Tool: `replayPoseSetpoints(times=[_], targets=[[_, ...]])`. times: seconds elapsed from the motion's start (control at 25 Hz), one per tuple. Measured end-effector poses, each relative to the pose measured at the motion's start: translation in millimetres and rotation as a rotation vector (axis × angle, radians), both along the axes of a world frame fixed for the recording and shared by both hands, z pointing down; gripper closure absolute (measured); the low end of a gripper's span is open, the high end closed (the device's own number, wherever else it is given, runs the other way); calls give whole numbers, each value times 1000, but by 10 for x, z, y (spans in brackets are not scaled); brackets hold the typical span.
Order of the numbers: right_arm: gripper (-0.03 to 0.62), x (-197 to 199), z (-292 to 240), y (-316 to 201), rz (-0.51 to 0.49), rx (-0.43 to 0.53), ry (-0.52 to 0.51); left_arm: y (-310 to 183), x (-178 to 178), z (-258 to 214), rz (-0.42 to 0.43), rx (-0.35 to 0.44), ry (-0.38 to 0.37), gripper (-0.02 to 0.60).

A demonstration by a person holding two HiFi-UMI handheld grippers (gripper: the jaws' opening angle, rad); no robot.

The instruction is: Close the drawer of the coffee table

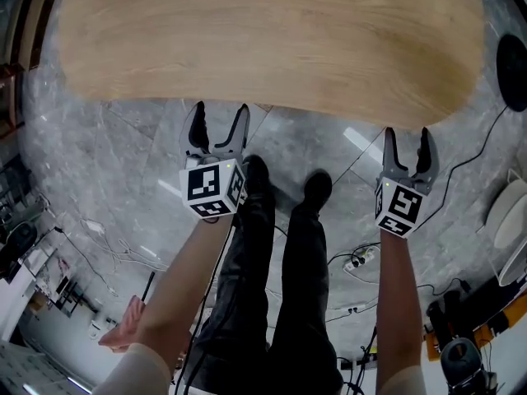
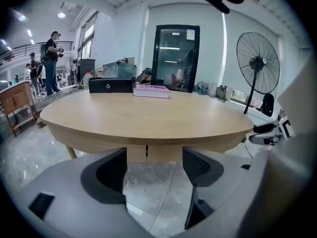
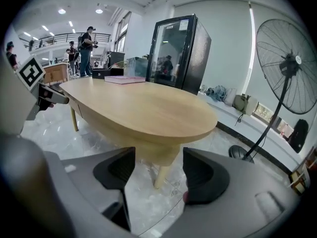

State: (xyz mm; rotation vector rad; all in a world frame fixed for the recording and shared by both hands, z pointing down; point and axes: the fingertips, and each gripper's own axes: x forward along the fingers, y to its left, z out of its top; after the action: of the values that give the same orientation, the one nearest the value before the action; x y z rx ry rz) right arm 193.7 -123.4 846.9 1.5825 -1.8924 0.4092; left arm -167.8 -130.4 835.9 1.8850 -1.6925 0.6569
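The oval wooden coffee table fills the top of the head view. No drawer front juts past its near edge there. In the left gripper view the apron under the tabletop shows a thin vertical seam and looks flush. My left gripper hovers just short of the table's near edge, jaws open and empty, and faces the apron. My right gripper hangs open and empty near the table's right end, looking at a pale leg with its jaws apart.
A black box and a pink book lie on the far tabletop. Behind stand a dark glass-door cabinet and a standing fan. People stand at the back left. My legs and shoes and cables cover the marble floor.
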Motion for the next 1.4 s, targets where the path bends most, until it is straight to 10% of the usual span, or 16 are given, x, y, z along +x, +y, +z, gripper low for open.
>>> replayPoseSetpoints(times=[0.36,1.4], targets=[[331,-13,-762,211,-18,-16,-43,62,183,-875,41,19,25,237],[583,-171,-4433,395,-19,142,-144,189,633,-4502,306,179,43,529]])
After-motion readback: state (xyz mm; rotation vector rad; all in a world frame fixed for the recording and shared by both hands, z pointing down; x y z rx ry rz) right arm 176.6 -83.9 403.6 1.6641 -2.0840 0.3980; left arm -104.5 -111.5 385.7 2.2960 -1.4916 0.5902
